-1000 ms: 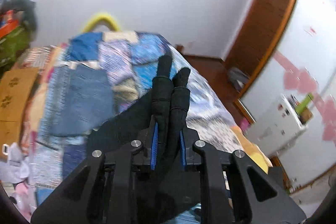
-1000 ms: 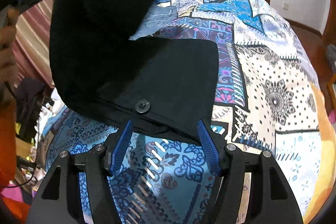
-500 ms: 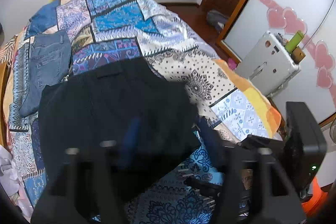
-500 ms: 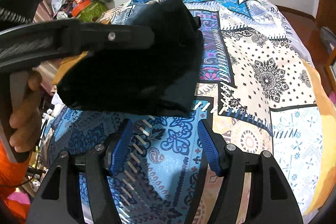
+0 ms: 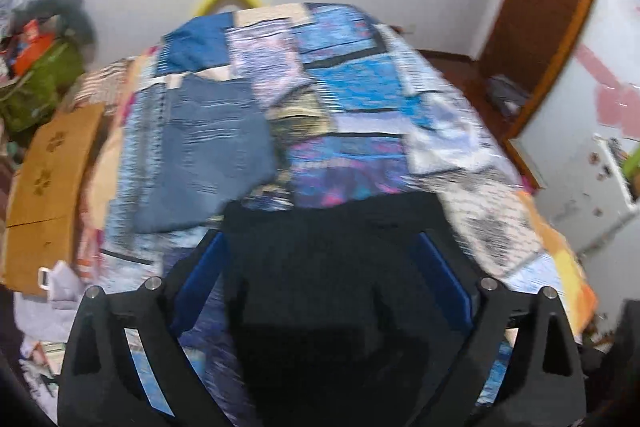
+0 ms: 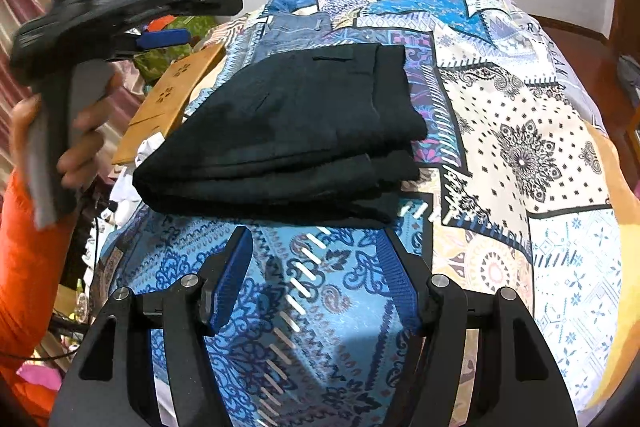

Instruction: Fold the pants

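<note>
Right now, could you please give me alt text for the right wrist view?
Folded black pants lie on a patchwork bedspread. The right tool hovers open in front of them, and the left tool is raised at upper left.

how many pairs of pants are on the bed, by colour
black pants, folded: 1
blue denim pants: 1
total: 2

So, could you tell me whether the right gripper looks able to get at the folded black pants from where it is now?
Probably yes: the right gripper is open over bare bedspread, the black pants lie just ahead, and nothing sits between them.
</note>
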`<state>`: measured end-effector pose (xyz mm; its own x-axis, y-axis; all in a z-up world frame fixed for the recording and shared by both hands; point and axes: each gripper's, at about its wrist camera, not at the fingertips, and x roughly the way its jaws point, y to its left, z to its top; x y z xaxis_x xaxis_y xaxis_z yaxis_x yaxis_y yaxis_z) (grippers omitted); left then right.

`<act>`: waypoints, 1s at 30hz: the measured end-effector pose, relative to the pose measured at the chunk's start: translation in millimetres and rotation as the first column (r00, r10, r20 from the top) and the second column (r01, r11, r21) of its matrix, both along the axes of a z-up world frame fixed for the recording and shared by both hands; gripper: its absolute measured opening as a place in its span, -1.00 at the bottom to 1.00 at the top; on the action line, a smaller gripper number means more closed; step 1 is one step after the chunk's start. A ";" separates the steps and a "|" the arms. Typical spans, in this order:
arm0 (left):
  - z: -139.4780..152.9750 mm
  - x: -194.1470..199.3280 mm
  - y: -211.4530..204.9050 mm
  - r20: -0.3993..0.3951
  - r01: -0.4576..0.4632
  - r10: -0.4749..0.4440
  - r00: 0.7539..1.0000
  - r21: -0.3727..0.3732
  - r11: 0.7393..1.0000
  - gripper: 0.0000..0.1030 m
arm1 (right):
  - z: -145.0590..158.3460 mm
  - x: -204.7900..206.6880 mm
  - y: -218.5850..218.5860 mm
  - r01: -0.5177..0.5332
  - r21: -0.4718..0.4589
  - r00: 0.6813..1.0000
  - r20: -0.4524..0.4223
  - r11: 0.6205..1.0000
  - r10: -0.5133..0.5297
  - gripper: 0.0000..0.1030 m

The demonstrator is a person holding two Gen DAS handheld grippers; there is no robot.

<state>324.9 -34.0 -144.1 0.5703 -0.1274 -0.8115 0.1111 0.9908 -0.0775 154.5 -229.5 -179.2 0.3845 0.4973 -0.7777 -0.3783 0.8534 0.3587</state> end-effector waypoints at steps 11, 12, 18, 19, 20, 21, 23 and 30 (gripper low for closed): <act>-78.5 82.7 40.3 -0.192 -0.027 0.058 0.980 0.162 0.986 0.85 | -5.1 21.3 10.3 -0.014 0.010 1.000 -0.009 1.000 0.014 0.24; -91.5 91.5 44.5 -0.226 -0.037 0.079 0.971 0.184 0.982 0.85 | -5.1 22.8 10.4 -0.012 0.009 1.000 -0.010 1.000 0.012 0.24; -135.2 104.7 60.0 -0.290 -0.021 0.075 0.954 0.186 0.982 1.00 | -7.6 33.5 5.2 0.002 0.019 1.000 -0.012 1.000 -0.002 0.23; -138.1 101.2 61.7 -0.291 -0.010 0.062 0.955 0.178 0.984 1.00 | -7.6 34.9 4.2 0.007 0.020 1.000 -0.012 1.000 -0.007 0.23; -139.3 98.8 62.2 -0.291 -0.003 0.056 0.955 0.178 0.984 1.00 | -7.4 35.6 3.4 0.014 0.019 1.000 -0.011 1.000 -0.013 0.23; -140.0 94.0 63.5 -0.289 0.003 0.051 0.956 0.184 0.983 1.00 | -7.0 36.6 2.5 0.021 0.016 1.000 -0.009 1.000 -0.021 0.23; -139.7 83.9 65.8 -0.285 0.007 0.052 0.957 0.202 0.979 1.00 | -5.5 36.9 -0.3 0.039 -0.002 0.999 0.005 0.999 -0.039 0.24; -123.3 40.5 75.2 -0.269 0.011 0.061 0.961 0.258 0.966 1.00 | 8.3 28.1 -12.3 0.078 -0.031 0.995 0.061 0.996 -0.076 0.24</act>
<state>365.4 41.3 -267.5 0.3228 0.1149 -0.9395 0.0961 0.9835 0.1533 182.6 -241.8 -170.9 0.4670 0.4382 -0.7680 -0.3308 0.8921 0.3078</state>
